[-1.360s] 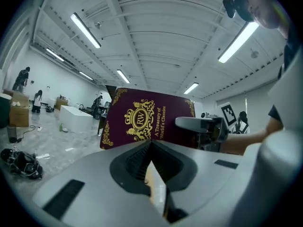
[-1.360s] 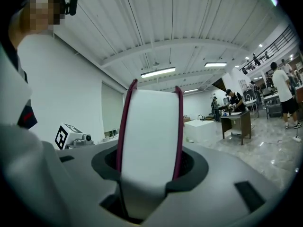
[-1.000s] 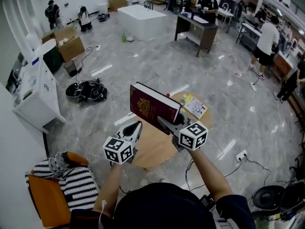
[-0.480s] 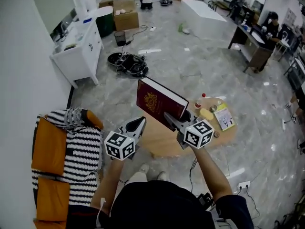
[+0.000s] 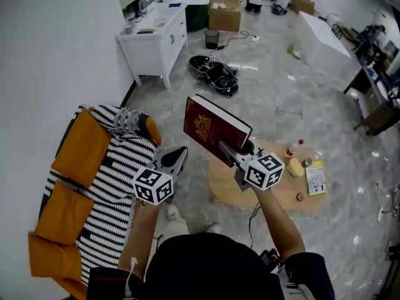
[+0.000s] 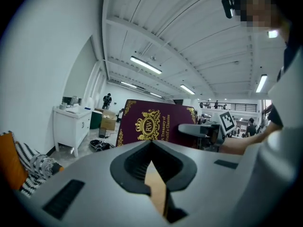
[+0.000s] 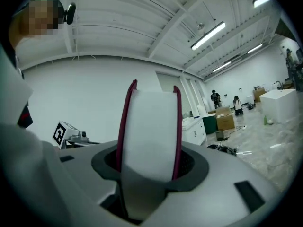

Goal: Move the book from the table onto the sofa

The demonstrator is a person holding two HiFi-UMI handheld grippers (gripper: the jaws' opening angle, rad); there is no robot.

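- Sofa (image 5: 67,189): orange cushions at the left edge of the head view, set along a white wall; no book lies on it
- Striped blanket (image 5: 115,186): black and white, draped over the sofa seat and its far arm
- White cabinet (image 5: 156,39): stands against the same wall, beyond the sofa
- Left gripper (image 5: 177,157): jaws fully closed tip to tip, nothing between them; it hangs in the air beside the sofa's right edge, and its own view looks across at the book's front cover
- Book (image 5: 212,129): maroon hardcover with a gold emblem and border; held in the air, standing on edge and tilted, front cover turned toward the left gripper; it touches neither table nor sofa and sits between the two, close to the table's left rim
- Right gripper (image 5: 230,153): jaws part-way open and clamped across the book's thickness at its lower edge; in the right gripper view the white page block fills the gap, one maroon cover against each jaw
- Table (image 5: 275,192): round, wooden, to the right of the book and below the right forearm
- Table contents: red-capped bottle (image 5: 290,149), yellow item (image 5: 296,167) and booklet (image 5: 317,178), grouped at the right side of the tabletop
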